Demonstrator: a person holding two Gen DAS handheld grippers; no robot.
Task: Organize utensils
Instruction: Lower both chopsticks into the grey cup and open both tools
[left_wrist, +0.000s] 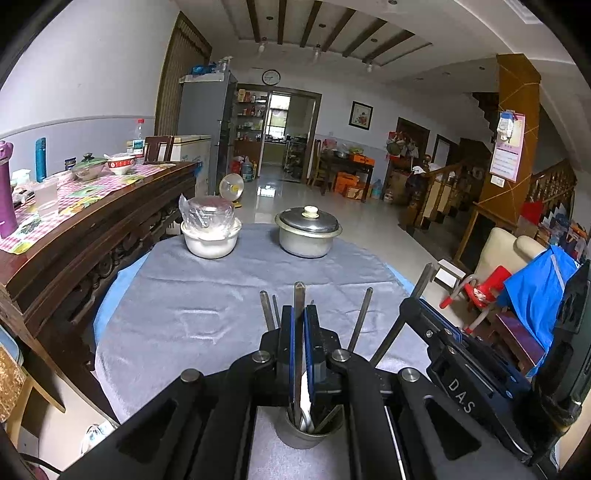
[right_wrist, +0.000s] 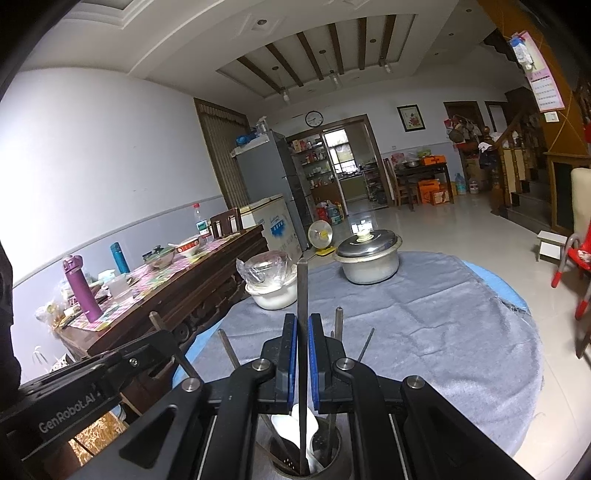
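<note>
A metal cup (left_wrist: 308, 434) (right_wrist: 306, 458) stands on the grey cloth right under both grippers. It holds several metal utensils and a white spoon (right_wrist: 293, 421). My left gripper (left_wrist: 299, 314) is shut on one upright metal handle (left_wrist: 299, 291) that rises from the cup. My right gripper (right_wrist: 303, 321) is shut on a longer metal handle (right_wrist: 303, 280), also standing in the cup. In the left wrist view the right gripper (left_wrist: 415, 306) comes in from the right with its handle (left_wrist: 424, 275). In the right wrist view the left gripper (right_wrist: 151, 347) enters from the left. More handles (left_wrist: 362, 317) lean out around them.
On the far side of the round table (left_wrist: 207, 295) stand a white bowl with a plastic-wrapped bowl on top (left_wrist: 211, 236) and a lidded metal pot (left_wrist: 308, 232). A dark wooden sideboard (left_wrist: 92, 236) with dishes runs along the left. A red chair (left_wrist: 484, 291) stands at the right.
</note>
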